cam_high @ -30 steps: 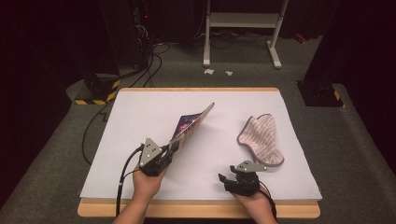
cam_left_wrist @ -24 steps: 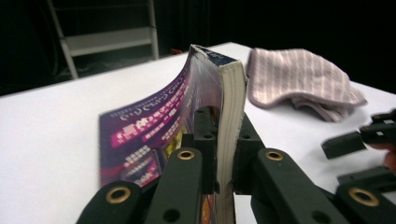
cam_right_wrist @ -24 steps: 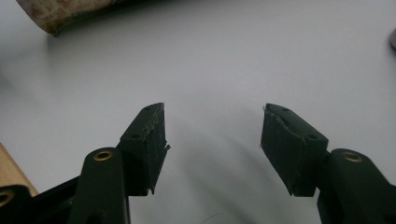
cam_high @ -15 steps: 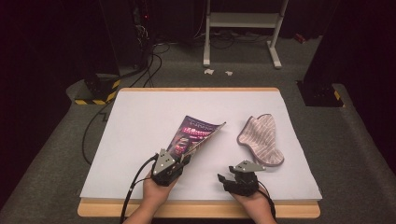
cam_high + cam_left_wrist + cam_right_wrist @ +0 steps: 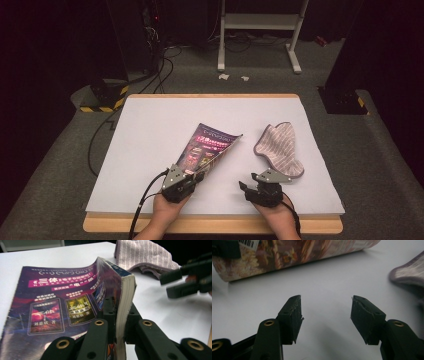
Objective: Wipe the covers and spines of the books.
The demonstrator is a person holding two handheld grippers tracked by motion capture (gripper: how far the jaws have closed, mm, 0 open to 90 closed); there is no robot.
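Note:
A paperback book (image 5: pixel 207 150) with a purple cover slants over the middle of the white table (image 5: pixel 150 130), cover up. My left gripper (image 5: pixel 194 176) is shut on its near corner. In the left gripper view the jaws (image 5: pixel 120 325) pinch the book (image 5: pixel 62 297) across its page edge, and the cover bows upward. My right gripper (image 5: pixel 244 187) rests near the front edge, to the right of the book. Its jaws (image 5: pixel 325 312) are open with only bare table between them, and the book's underside (image 5: pixel 294 252) lies just beyond.
A pink striped cloth (image 5: pixel 280 147) lies crumpled at the right of the table, just past the right gripper. It also appears as the cloth (image 5: pixel 142 255) behind the book and at the edge (image 5: pixel 409 272). Cables and a metal stand (image 5: pixel 260 35) are on the floor beyond.
The left gripper has carried the book rightward and nearer the front edge. The book has tipped from edge-on to lying lower with its cover facing up. The right gripper stayed put.

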